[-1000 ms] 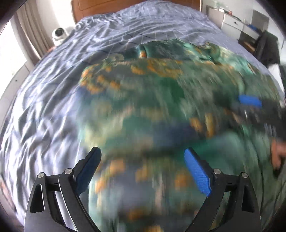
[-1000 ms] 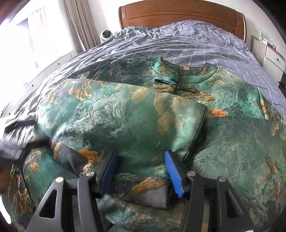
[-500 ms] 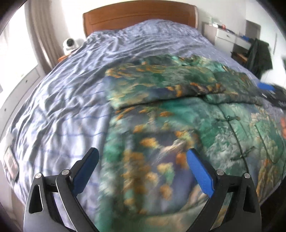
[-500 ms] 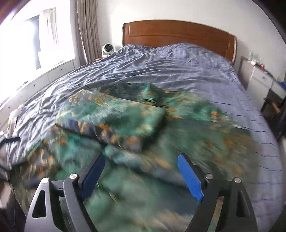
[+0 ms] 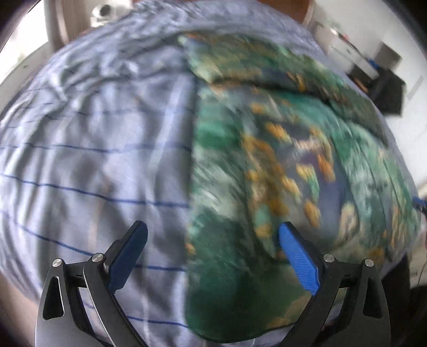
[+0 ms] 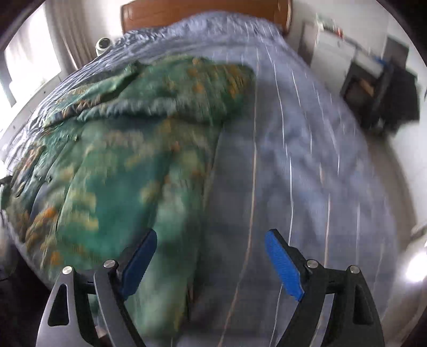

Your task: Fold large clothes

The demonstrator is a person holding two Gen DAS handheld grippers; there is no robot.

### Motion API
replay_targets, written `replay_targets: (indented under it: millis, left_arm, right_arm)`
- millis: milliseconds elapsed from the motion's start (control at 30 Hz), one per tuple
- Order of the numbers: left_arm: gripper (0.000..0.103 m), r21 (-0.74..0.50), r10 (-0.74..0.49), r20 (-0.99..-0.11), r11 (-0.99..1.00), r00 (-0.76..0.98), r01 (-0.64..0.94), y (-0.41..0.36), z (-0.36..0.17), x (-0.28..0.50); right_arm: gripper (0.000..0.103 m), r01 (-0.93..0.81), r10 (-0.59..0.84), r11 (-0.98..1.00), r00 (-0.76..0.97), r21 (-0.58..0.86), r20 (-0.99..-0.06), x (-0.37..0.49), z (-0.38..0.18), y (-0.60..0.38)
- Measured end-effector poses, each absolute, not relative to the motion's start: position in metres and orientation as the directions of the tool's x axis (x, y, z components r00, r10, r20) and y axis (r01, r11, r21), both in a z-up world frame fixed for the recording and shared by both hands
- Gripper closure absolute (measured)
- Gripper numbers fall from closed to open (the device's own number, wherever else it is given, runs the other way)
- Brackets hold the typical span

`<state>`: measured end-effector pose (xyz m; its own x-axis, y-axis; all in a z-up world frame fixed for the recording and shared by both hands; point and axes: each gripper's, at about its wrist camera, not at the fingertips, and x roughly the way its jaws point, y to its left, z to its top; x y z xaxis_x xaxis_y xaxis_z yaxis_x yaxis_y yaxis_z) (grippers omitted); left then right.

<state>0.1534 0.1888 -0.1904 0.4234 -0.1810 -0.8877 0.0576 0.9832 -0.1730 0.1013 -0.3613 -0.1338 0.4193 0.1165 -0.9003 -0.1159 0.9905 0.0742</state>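
A large green garment (image 5: 280,165) with orange and gold print lies on the bed, its upper part folded over itself. In the left wrist view my left gripper (image 5: 212,237) hangs open above the garment's left edge, one blue pad over the sheet and one over the cloth, nothing between them. In the right wrist view the same garment (image 6: 128,165) fills the left half. My right gripper (image 6: 210,245) is open above its right edge, straddling the cloth border and the sheet, holding nothing. Both views are motion-blurred.
A pale blue bedsheet (image 5: 93,160) with thin dark lines covers the bed, which has a wooden headboard (image 6: 202,10). A white fan (image 6: 102,44) stands by the curtain at the left. White drawers and a dark chair (image 6: 395,90) stand to the right of the bed.
The right gripper let go of the folded cloth, opened wide and swung to the garment's right edge. The left gripper, open throughout, slid to the garment's left edge.
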Motion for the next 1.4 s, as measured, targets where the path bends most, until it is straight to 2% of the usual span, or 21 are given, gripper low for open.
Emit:
replay_targets:
  millis: [133, 300, 333, 367, 400, 433, 467, 500, 533, 567, 600, 700, 900, 1267, 1400]
  left_arm:
    - [0.003, -0.193, -0.212, -0.890, 0.977, 0.403, 0.088, 0.184, -0.203, 0.153]
    - [0.004, -0.252, -0.276, -0.905, 0.961, 0.324, 0.113, 0.182, -0.200, 0.143]
    - [0.004, -0.236, -0.269, -0.915, 0.962, 0.302, 0.141, 0.175, -0.201, 0.138]
    - [0.004, -0.220, -0.260, -0.920, 0.962, 0.293, 0.162, 0.171, -0.201, 0.134]
    - [0.013, -0.197, -0.244, -0.926, 0.963, 0.288, 0.182, 0.164, -0.202, 0.130]
    - [0.018, -0.168, -0.219, -0.932, 0.967, 0.288, 0.191, 0.157, -0.203, 0.127]
    - [0.034, -0.154, -0.206, -0.935, 0.969, 0.289, 0.193, 0.154, -0.202, 0.126]
    - [0.056, -0.147, -0.198, -0.935, 0.972, 0.296, 0.186, 0.152, -0.199, 0.126]
    - [0.068, -0.138, -0.186, -0.934, 0.976, 0.307, 0.169, 0.151, -0.196, 0.126]
    - [0.084, -0.142, -0.183, -0.933, 0.978, 0.311, 0.151, 0.153, -0.192, 0.127]
    - [0.089, -0.163, -0.197, -0.929, 0.978, 0.313, 0.134, 0.155, -0.188, 0.127]
    - [0.093, -0.188, -0.219, -0.913, 0.975, 0.345, 0.120, 0.160, -0.177, 0.119]
    - [0.094, -0.224, -0.255, -0.877, 0.967, 0.407, 0.124, 0.167, -0.147, 0.094]
    - [0.094, -0.254, -0.297, -0.890, 0.953, 0.347, 0.164, 0.176, -0.130, 0.026]
    - [0.094, -0.356, -0.379, -0.844, 0.925, 0.380, 0.131, 0.188, -0.102, 0.003]
  right_arm:
    - [0.018, -0.133, 0.272, 0.962, 0.351, 0.240, -0.896, 0.080, -0.152, -0.362]
    - [0.018, -0.166, 0.367, 0.929, 0.306, 0.330, -0.879, 0.078, -0.167, -0.351]
    - [0.026, -0.165, 0.391, 0.920, 0.295, 0.357, -0.872, 0.078, -0.167, -0.349]
    - [0.043, -0.166, 0.413, 0.910, 0.278, 0.380, -0.867, 0.078, -0.167, -0.348]
    - [0.052, -0.168, 0.427, 0.903, 0.269, 0.394, -0.863, 0.078, -0.166, -0.347]
    - [0.068, -0.165, 0.432, 0.901, 0.262, 0.401, -0.863, 0.078, -0.165, -0.346]
    - [0.079, -0.159, 0.428, 0.903, 0.261, 0.399, -0.865, 0.080, -0.164, -0.346]
    - [0.084, -0.149, 0.432, 0.902, 0.260, 0.406, -0.864, 0.081, -0.163, -0.347]
    - [0.086, -0.137, 0.445, 0.895, 0.258, 0.424, -0.857, 0.083, -0.162, -0.348]
    - [0.087, -0.133, 0.448, 0.894, 0.258, 0.428, -0.856, 0.085, -0.160, -0.348]
    - [0.088, -0.133, 0.444, 0.896, 0.260, 0.424, -0.857, 0.085, -0.157, -0.347]
    - [0.090, -0.150, 0.434, 0.901, 0.277, 0.407, -0.857, 0.081, -0.146, -0.347]
    - [0.091, -0.160, 0.433, 0.901, 0.309, 0.403, -0.847, 0.072, -0.125, -0.354]
    - [0.092, -0.150, 0.455, 0.890, 0.221, 0.430, -0.863, 0.024, -0.113, -0.361]
    - [0.092, -0.133, 0.513, 0.858, 0.178, 0.496, -0.840, -0.005, -0.095, -0.366]
